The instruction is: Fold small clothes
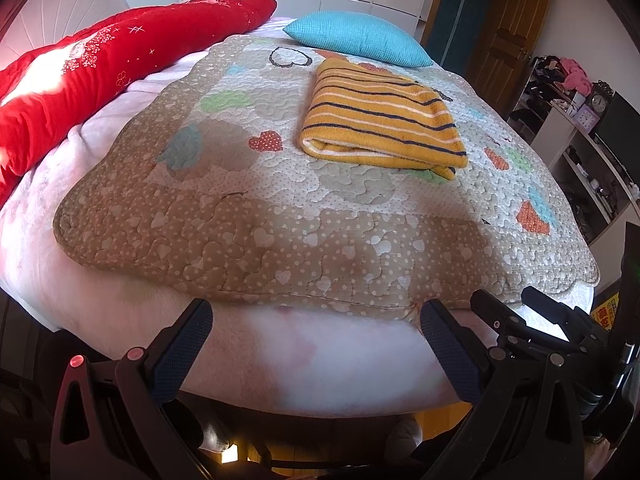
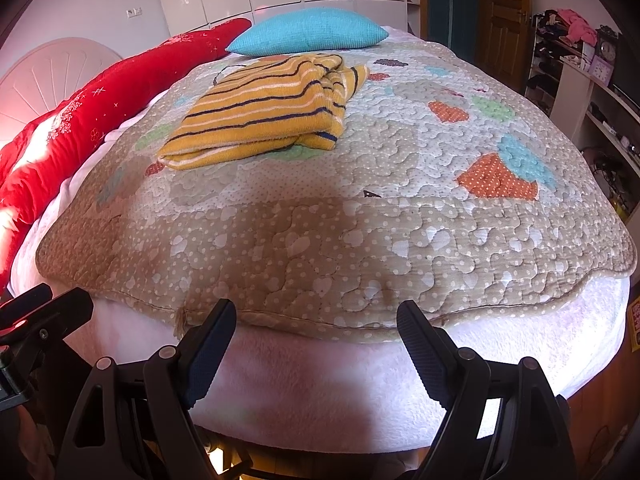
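A yellow striped garment [image 1: 380,120] lies folded into a compact rectangle on the quilted bedspread [image 1: 280,208], toward the far middle of the bed. It also shows in the right wrist view [image 2: 264,112], left of centre. My left gripper [image 1: 316,312] is open and empty at the bed's near edge, well short of the garment. My right gripper [image 2: 316,316] is open and empty at the same near edge. The right gripper's black frame [image 1: 532,320] shows at the lower right of the left wrist view.
A turquoise pillow [image 1: 356,38] lies behind the garment. A red duvet [image 1: 100,68] is bunched along the bed's left side. Shelves with clutter and a clock [image 1: 600,104] stand to the right. A wooden door [image 2: 504,12] is at the far right.
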A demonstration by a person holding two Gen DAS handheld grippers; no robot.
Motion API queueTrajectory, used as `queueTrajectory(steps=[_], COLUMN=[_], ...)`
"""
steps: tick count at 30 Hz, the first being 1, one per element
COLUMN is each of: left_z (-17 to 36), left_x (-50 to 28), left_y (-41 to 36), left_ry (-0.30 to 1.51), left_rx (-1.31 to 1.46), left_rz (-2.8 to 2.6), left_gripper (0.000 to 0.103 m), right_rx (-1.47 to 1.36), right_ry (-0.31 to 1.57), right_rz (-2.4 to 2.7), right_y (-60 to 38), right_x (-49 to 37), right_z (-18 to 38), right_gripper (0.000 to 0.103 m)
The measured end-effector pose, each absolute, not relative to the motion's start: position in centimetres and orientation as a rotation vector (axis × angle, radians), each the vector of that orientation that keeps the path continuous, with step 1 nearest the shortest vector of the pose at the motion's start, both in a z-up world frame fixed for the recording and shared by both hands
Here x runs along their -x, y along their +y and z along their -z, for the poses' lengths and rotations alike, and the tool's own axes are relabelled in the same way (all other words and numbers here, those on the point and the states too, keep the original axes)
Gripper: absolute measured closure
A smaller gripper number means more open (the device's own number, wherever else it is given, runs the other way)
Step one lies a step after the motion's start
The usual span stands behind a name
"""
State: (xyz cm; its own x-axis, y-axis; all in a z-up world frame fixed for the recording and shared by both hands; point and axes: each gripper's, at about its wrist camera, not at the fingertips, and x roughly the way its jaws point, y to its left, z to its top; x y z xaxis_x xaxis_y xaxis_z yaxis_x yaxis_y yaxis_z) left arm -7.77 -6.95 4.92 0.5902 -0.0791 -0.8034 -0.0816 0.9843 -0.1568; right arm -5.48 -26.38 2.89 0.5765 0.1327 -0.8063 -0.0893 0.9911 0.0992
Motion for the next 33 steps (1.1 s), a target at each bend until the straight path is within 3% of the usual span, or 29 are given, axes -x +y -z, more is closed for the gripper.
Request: queueTrajectory(steps=[33], left_z=[-4.14], left_x=[7.41], left_y=[-6.59], left_ry=[0.954], left_rx=[0.182], left_rz=[-0.018], left_gripper=[0.0], right_rx=[-0.042], right_ry=[0.958], right_rz=[-0.138], right_y=[-26.1], right_x=[5.19], right_z=[-2.48], right_gripper=[0.016])
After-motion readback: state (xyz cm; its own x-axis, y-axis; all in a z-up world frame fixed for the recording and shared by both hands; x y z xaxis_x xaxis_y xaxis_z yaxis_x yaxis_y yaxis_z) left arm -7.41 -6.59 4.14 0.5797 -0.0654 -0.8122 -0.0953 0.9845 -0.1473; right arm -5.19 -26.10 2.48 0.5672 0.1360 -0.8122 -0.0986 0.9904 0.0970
